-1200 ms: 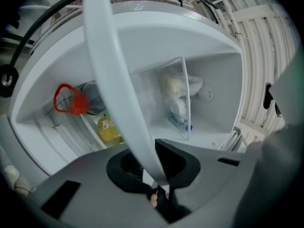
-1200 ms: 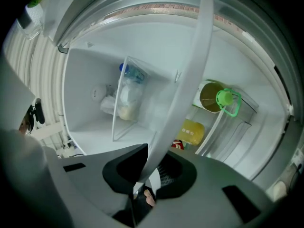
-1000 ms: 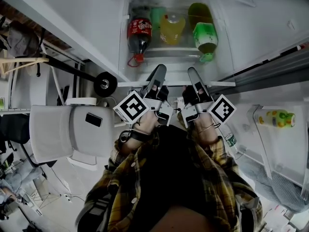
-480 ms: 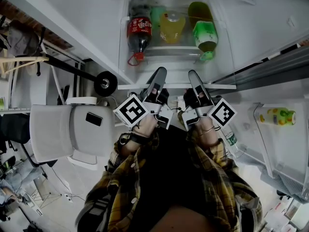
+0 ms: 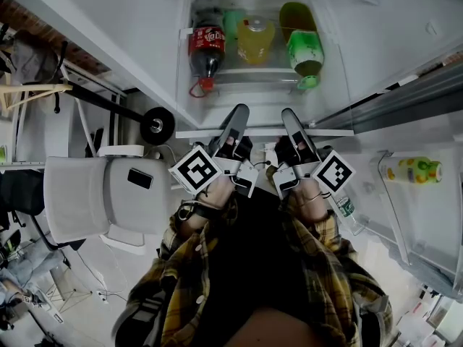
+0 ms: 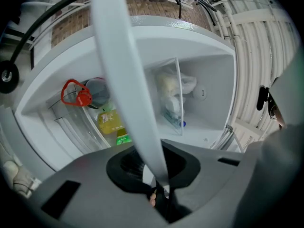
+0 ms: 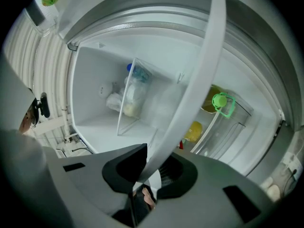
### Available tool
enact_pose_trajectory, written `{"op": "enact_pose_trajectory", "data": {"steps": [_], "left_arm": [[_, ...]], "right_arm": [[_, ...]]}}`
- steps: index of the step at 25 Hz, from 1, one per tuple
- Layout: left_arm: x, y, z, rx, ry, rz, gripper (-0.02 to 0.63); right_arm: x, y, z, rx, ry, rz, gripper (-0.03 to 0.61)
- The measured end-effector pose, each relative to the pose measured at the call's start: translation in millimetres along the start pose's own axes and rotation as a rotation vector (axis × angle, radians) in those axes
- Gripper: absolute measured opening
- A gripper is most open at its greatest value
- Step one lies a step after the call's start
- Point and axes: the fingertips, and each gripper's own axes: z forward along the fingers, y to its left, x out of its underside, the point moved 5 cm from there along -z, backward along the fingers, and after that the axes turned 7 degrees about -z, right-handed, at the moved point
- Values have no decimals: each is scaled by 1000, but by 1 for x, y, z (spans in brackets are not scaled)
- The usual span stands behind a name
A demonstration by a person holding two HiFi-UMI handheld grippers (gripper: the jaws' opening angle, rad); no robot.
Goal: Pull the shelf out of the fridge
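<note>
Clear shelf [image 5: 264,130] w/ white front rim, level, in fridge [image 5: 340,63].

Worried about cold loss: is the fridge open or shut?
Open: the head view looks straight into the fridge; its cola bottle shows, no door across it.

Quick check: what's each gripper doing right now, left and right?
Left gripper: closed on the shelf's front edge.
Right gripper: closed on that same edge.

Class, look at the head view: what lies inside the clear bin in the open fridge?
A red-labelled cola bottle, a yellow bottle and a green-labelled bottle lie side by side. Another green item shows behind them, mostly covered, so its kind is unclear.
</note>
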Motion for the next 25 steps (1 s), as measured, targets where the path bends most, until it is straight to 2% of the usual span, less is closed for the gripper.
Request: {"op": "enact_pose_trajectory", "data": {"steps": [25], "left_arm": [[7,-6,-4,12,-13,-19,49]], "right_arm": [[-1,4,-7,-6,29,-8,67]]}}
